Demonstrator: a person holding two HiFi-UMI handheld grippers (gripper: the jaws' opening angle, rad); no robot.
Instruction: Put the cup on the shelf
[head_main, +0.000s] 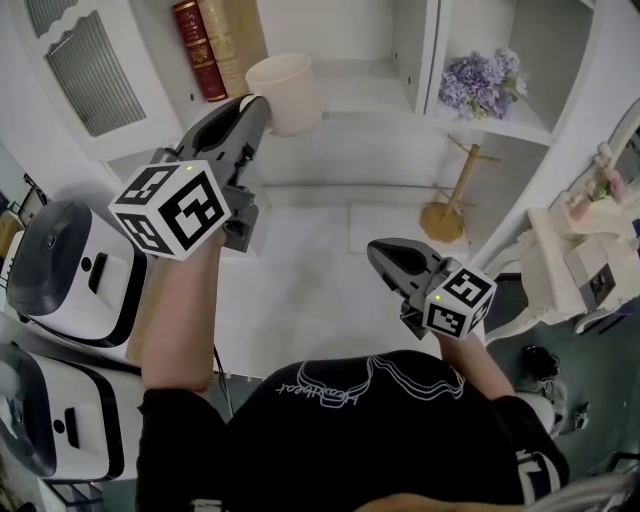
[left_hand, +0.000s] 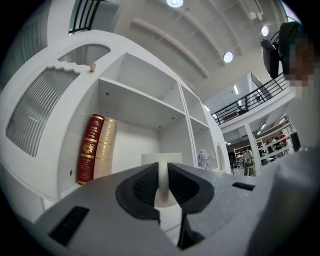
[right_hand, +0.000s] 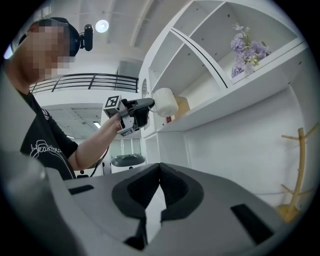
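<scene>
A cream cup (head_main: 287, 88) hangs at the shelf (head_main: 372, 101) opening, just right of two books (head_main: 208, 45). My left gripper (head_main: 262, 104) is shut on the cup's handle. In the left gripper view the white handle (left_hand: 163, 183) sits pinched between the dark pads, with the cup's body (left_hand: 161, 158) behind it. Whether the cup's base touches the shelf board I cannot tell. My right gripper (head_main: 376, 251) is lower, over the white counter, shut and empty, and its tips meet in its own view (right_hand: 160, 168). That view also shows the cup (right_hand: 165, 101) from the side.
Purple flowers (head_main: 486, 81) stand in the right shelf compartment. A wooden mug stand (head_main: 449, 207) sits on the counter under it. Two white appliances (head_main: 72, 270) are at the left. A white chair (head_main: 575, 262) is at the right.
</scene>
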